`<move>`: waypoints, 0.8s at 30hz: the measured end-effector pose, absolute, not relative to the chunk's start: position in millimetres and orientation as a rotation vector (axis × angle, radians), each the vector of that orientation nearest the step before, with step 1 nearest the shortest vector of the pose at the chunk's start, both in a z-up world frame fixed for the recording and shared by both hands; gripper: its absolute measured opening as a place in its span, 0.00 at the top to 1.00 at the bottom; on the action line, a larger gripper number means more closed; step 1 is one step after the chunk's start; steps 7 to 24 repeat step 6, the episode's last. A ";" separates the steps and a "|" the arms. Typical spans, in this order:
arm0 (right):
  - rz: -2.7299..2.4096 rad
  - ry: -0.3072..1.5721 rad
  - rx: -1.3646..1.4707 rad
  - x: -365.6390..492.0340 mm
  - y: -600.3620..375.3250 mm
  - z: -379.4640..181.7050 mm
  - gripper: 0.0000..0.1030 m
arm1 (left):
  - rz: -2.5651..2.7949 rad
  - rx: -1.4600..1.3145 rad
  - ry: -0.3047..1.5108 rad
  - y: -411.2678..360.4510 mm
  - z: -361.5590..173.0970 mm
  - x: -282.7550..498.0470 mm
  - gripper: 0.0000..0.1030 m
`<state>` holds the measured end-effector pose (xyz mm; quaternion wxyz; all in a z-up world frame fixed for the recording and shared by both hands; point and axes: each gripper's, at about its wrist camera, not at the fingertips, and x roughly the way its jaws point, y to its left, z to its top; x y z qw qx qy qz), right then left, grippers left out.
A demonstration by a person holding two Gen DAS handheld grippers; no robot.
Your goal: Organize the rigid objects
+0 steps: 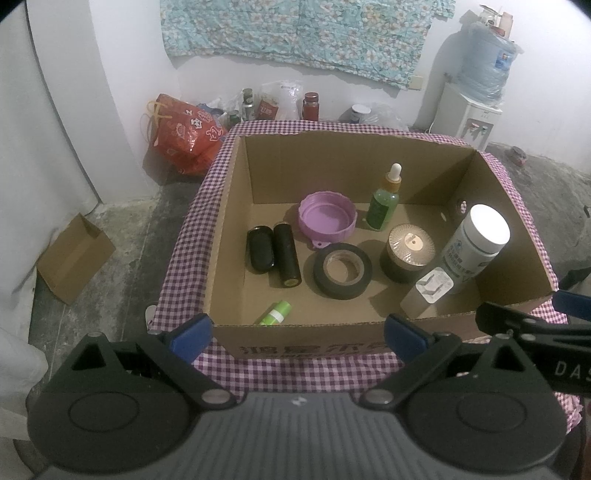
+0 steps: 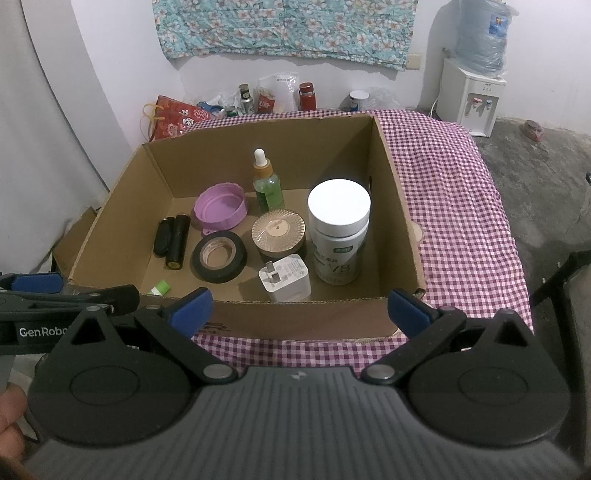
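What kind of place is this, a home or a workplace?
Most likely a room in a home, plainly furnished. A water dispenser stands in the corner, a flowered cloth hangs on the wall, and the box of small household things rests on a checked cloth above a bare concrete floor.

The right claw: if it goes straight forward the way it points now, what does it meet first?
Probably the near wall of the cardboard box, which lies between the open right claw and the white charger. Depth is uncertain.
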<state>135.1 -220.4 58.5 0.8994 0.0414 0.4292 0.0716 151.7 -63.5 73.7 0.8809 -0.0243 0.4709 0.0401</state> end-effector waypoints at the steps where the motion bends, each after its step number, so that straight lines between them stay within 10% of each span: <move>1: 0.145 0.889 0.089 135.4 -220.7 58.6 0.01 | 0.084 -0.050 0.981 -63.6 73.7 151.8 0.03; 24: 0.147 0.889 0.081 134.9 -220.0 58.3 0.01 | 0.087 -0.055 0.981 -65.4 73.5 149.5 0.03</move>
